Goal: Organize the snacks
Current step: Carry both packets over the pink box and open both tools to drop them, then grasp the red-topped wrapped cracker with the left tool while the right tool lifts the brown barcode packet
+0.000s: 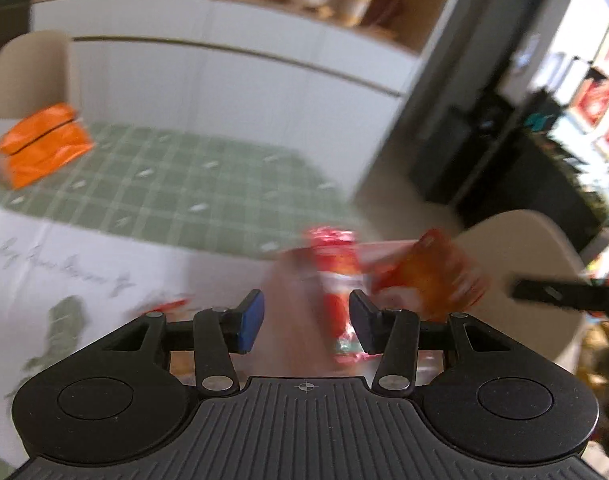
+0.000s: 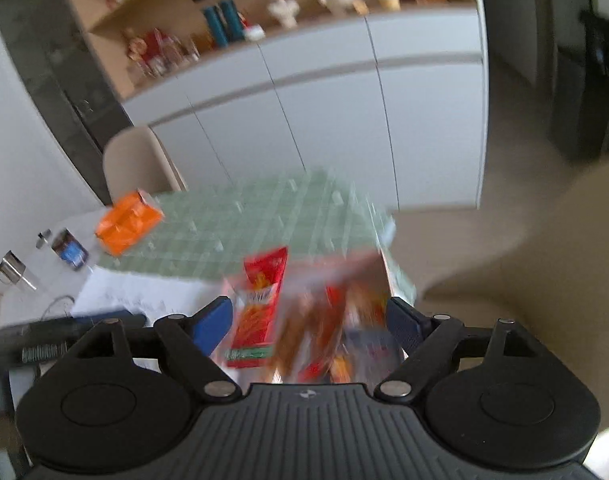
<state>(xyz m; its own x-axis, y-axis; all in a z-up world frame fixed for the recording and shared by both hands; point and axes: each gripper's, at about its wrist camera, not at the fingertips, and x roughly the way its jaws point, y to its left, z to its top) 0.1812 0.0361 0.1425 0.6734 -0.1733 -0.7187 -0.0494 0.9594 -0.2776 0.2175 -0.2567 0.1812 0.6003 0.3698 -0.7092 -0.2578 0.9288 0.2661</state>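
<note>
**Snacks mostly gathered, one orange pack left out**

You had both tools up over the table (image 1: 192, 184) here, and everything was smeared with blur, so take the fine detail with care. Your left gripper (image 1: 306, 322) stood with its blue pads apart; a red snack packet (image 1: 336, 280) showed in the gap near the right-hand pad, but I could not tell whether it touched that pad, and nothing was pinched. Your right gripper (image 2: 310, 322) was spread wide too, nothing clamped, with a clear container (image 2: 368, 280) of packets low in the centre of the right wrist view. A red stick-snack pack (image 2: 260, 304) stood upright at its left side, and more orange and red wrappers were jumbled to the right of it.

So, by my reckoning, most of the sorting was behind you: the bulk of the snacks sat together in that container at the lower middle of both views. What was left looked plain enough. The orange pack (image 1: 44, 144) lay alone at the far left of the green checked cloth, well apart from the rest, and to my eye it was the one item not yet collected.
</note>
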